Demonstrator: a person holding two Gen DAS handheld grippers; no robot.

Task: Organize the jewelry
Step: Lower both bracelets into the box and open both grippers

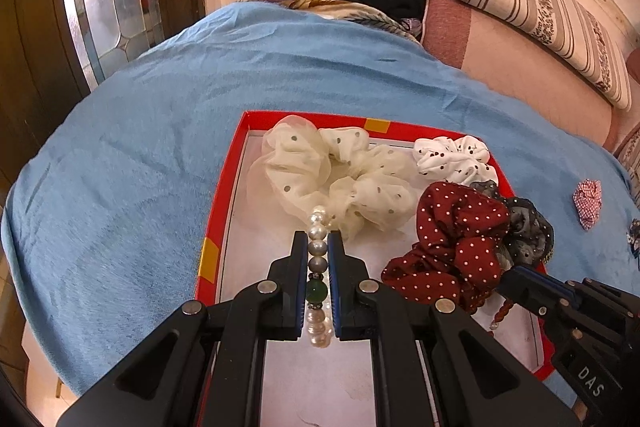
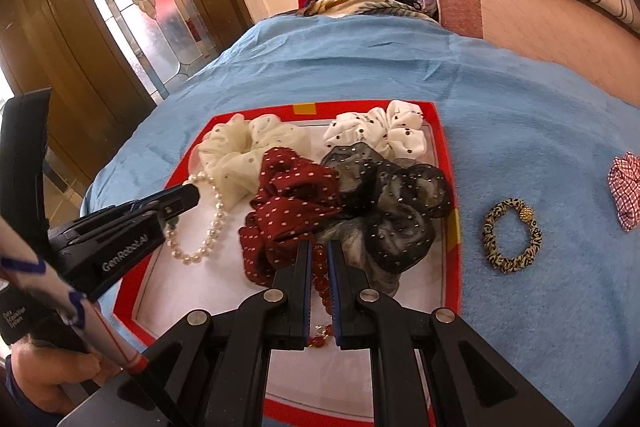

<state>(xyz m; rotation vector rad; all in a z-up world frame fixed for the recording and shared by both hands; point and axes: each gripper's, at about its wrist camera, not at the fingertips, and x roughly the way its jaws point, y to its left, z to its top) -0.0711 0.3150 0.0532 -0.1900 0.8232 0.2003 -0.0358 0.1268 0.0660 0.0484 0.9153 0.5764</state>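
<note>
Your left gripper (image 1: 318,247) has its jaws clamped on the pearl bracelet (image 1: 318,227); your right gripper (image 2: 319,255) pinches the red bead bracelet (image 2: 320,279). Both hang over the red box (image 2: 454,227), which holds scrunchies (image 2: 292,195), mid-bed.

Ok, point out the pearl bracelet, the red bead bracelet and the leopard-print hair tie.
pearl bracelet (image 1: 318,247): left wrist view, grey pearl between fingers.
red bead bracelet (image 2: 320,283): right wrist view, bead between fingers.
leopard-print hair tie (image 2: 490,247): right wrist view, left side of loop.

From my left wrist view, the red box (image 1: 224,227) near edge is hidden behind gripper arms. Checked scrunchie (image 2: 626,191) is cut off at the right frame edge. The red bead bracelet (image 2: 320,279) mostly disappears between the fingers.
</note>
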